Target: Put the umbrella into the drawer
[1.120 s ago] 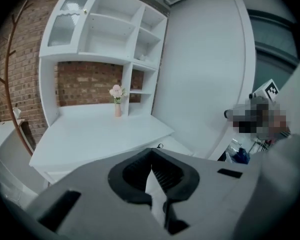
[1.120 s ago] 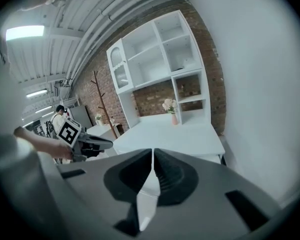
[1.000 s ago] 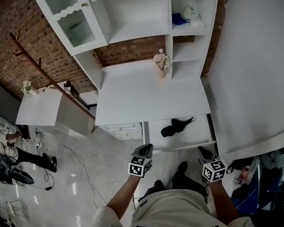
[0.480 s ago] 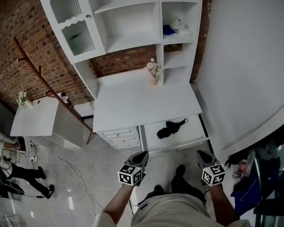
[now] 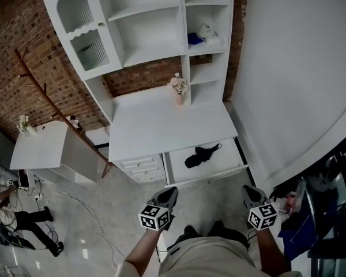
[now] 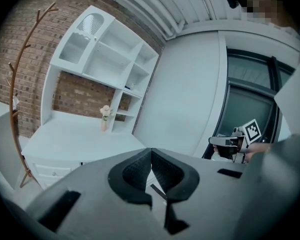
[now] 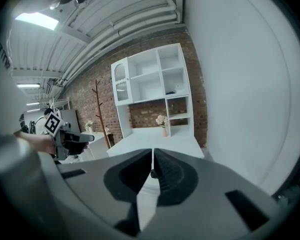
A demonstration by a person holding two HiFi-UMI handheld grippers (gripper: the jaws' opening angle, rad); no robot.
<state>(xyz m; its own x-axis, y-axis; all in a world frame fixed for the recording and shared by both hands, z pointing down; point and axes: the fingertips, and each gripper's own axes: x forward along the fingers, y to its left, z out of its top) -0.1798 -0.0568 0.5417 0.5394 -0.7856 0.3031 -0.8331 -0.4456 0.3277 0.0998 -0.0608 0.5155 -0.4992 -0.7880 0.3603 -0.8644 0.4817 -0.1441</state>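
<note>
**Umbrella at rest in the open drawer, both tools clear of it**

Brick-walled room with a pale tiled floor, seen steeply from above. A tall white shelf unit stands on a white counter. Below the counter's right half a drawer is pulled out. The black folded umbrella lies inside it, slantwise on the drawer floor and apart from the side walls.

The left tool and right tool are held close to the person's body, well apart from the drawer. Each is clenched on nothing: the left pads meet, and the right pads show only a thin slit.

Judged from this, the placing is done and only a clean finish remains. If the drawer is to be closed, a clenched tool tip set square on the middle of the front panel should keep it running straight. The umbrella's raised end should first be checked against the counter's underside.

Hard to make out:
- Both gripper views lose most of the drawer behind the tools' own bodies.
- Whether the umbrella's handle end rises above the rim cannot be told.
- The drawer's front panel is partly cut off from above.
</note>
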